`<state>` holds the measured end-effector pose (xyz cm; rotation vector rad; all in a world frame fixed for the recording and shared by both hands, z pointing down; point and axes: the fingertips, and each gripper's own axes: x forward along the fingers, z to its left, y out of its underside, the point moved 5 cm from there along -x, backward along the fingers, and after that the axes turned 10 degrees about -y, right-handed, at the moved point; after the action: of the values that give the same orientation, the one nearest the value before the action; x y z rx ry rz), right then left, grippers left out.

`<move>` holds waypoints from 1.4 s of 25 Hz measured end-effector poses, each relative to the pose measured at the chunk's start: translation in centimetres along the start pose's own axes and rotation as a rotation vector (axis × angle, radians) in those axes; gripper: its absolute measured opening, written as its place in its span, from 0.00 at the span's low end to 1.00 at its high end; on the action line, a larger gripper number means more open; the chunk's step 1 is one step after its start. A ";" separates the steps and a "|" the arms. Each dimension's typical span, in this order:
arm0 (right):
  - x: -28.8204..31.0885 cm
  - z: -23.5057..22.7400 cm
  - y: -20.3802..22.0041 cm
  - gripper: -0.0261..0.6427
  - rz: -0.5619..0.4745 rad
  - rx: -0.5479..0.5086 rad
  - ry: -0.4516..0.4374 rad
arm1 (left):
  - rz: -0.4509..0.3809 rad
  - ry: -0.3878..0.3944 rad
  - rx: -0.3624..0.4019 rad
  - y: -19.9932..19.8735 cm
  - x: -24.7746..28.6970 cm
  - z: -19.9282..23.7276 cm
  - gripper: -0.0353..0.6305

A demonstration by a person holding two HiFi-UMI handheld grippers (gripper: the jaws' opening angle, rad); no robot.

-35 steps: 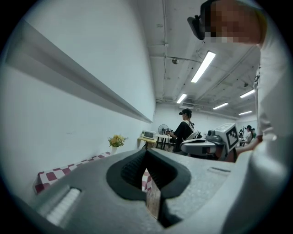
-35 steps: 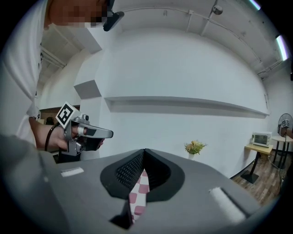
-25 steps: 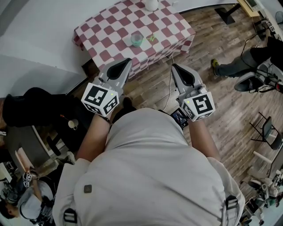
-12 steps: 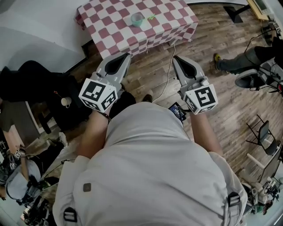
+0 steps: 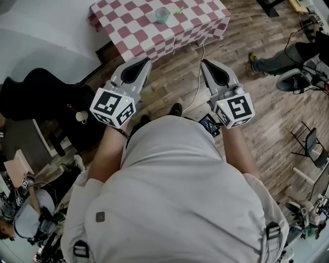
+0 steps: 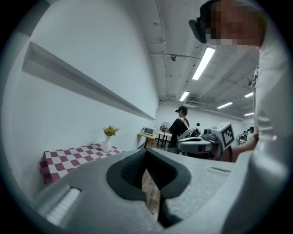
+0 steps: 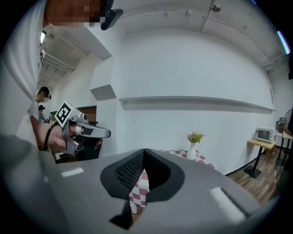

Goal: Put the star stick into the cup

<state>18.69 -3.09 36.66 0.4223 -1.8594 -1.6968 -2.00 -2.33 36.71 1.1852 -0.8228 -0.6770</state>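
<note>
Star stick lies on checkered bench, just right of cup in head view. I've got left hand-held gripper and right hand-held gripper over wood floor, well short of the stick. Both are clenched w/ nothing btwn jaws. Stick sits far ahead, roughly btwn the two grippers' lines.

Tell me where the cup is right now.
In the head view, the cup sits on the checkered table at top centre, just left of the green star stick.
</note>
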 end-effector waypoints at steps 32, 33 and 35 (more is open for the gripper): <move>1.3 22.9 0.9 0.05 -0.027 0.007 0.121 | -0.007 0.128 0.062 2.8 -19.3 4.8 0.06; 1.1 23.0 0.8 0.06 -0.028 0.008 0.125 | -0.008 0.128 0.063 2.7 -19.5 4.9 0.06; 0.9 23.3 0.7 0.05 -0.031 0.010 0.130 | -0.010 0.130 0.063 2.5 -19.7 4.9 0.06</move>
<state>4.01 15.01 37.03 0.5556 -1.7768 -1.6401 -16.68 11.88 36.15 1.2771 -0.7339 -0.5800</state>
